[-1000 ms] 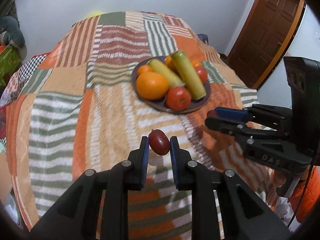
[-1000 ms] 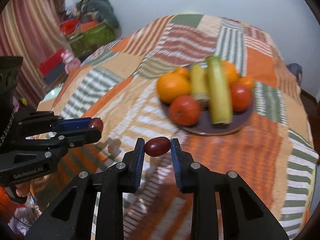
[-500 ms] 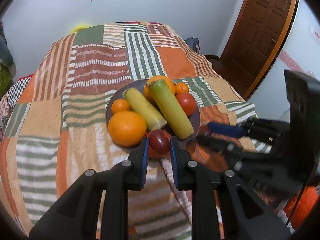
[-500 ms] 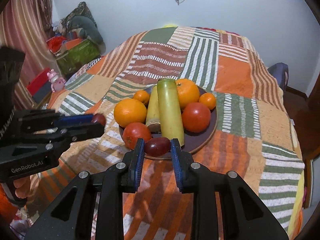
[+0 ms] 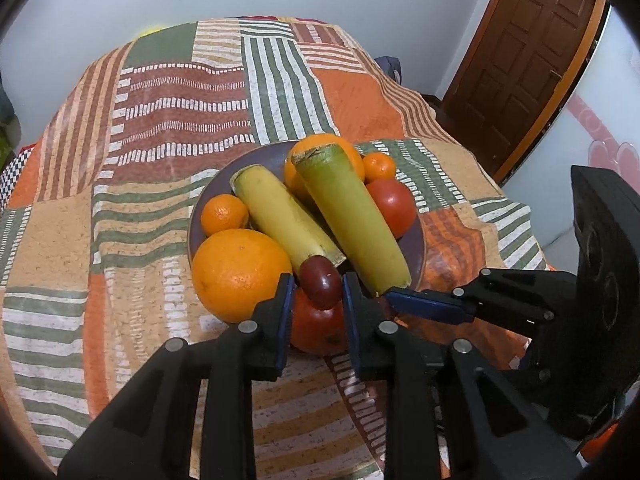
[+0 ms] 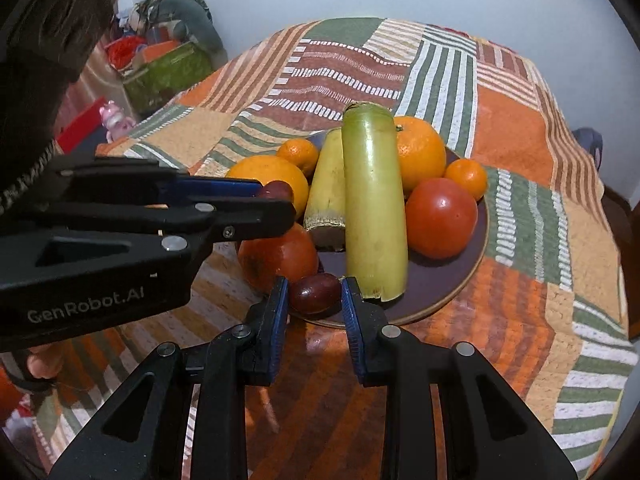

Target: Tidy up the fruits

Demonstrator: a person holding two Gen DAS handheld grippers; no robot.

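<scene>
We count two grippers and two small dark red fruits, one in each. On the plate (image 6: 452, 292) we count two large oranges, two small oranges, two tomatoes and two long yellow-green fruits with cut ends.

The taller long fruit (image 6: 374, 204) lies with its long axis running from the plate's near edge up toward the far side, its near cut end close to our right gripper; the shorter long fruit (image 6: 328, 188) lies just beside it on the left, nearly parallel. In the left wrist view both lean from lower right to upper left.

Our left gripper (image 5: 314, 300) is narrowly spread and pinches its dark red fruit (image 5: 320, 282), which stands tilted with its long axis roughly upright, above the near tomato (image 5: 318, 330) and beside the large orange (image 5: 240, 274). Our right gripper (image 6: 314, 300) is likewise narrowly spread and pinches the other dark red fruit (image 6: 314, 293), whose long axis runs crosswise between the blue pads, right at the plate's near rim; we cannot tell whether it touches the plate. The plate sits on a striped patchwork cloth (image 6: 520, 128).
</scene>
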